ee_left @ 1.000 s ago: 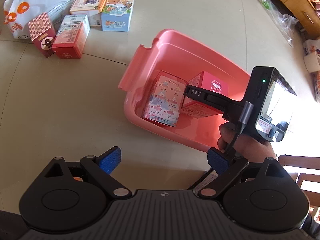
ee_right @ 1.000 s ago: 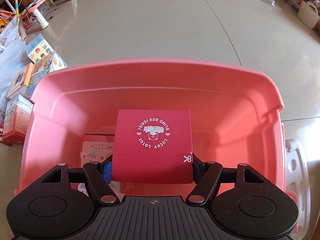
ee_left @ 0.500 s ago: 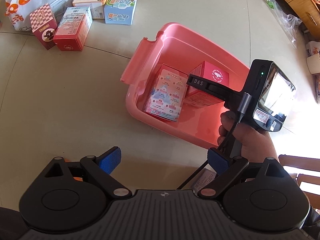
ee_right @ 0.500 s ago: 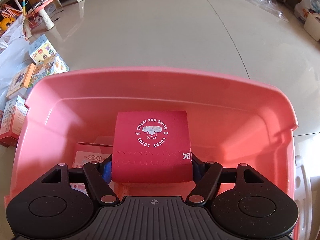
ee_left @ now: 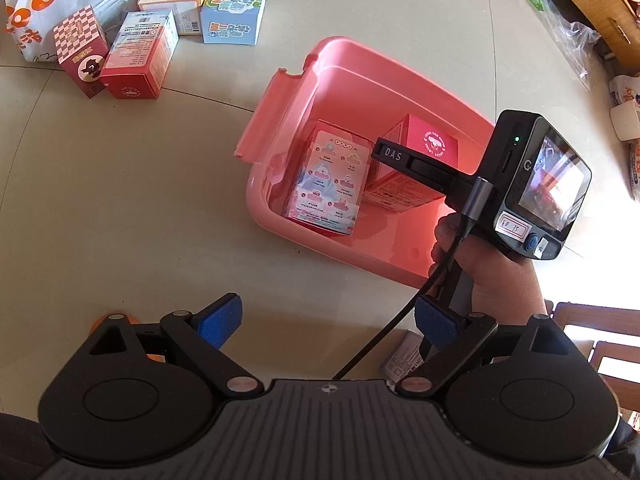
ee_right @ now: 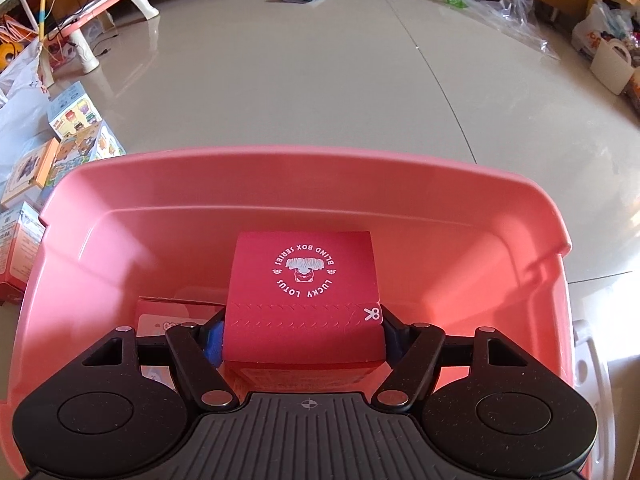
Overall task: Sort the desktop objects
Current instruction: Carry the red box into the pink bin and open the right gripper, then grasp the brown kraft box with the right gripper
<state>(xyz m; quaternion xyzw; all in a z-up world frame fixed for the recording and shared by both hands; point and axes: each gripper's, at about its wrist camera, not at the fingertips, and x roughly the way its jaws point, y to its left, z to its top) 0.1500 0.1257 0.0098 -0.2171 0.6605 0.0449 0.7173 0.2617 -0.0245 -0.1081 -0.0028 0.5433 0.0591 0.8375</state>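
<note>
Jaws' pads mostly hidden beside red box [ee_right: 303, 300]; bin [ee_right: 280, 184] cropped.

In the bin [ee_left: 400, 92]: two boxes stood side by side, the illustrated box [ee_left: 326, 186] left of the logo box [ee_right: 304, 300].
Beyond the bin's left: five boxes [ee_left: 140, 56] clustered before a bag [ee_left: 36, 12].

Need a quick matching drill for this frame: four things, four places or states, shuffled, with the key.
Things:
1. red Lucky Lotus box
2. pastel character box
3. checkered box
4. left gripper

Places or states:
A. open, holding nothing
B. on the floor outside the bin, beside a white bag
C. clamped in the right gripper, inside the pink bin
D. inside the bin, free of either gripper

Pairs: 1-C, 2-D, 3-B, 4-A
</note>
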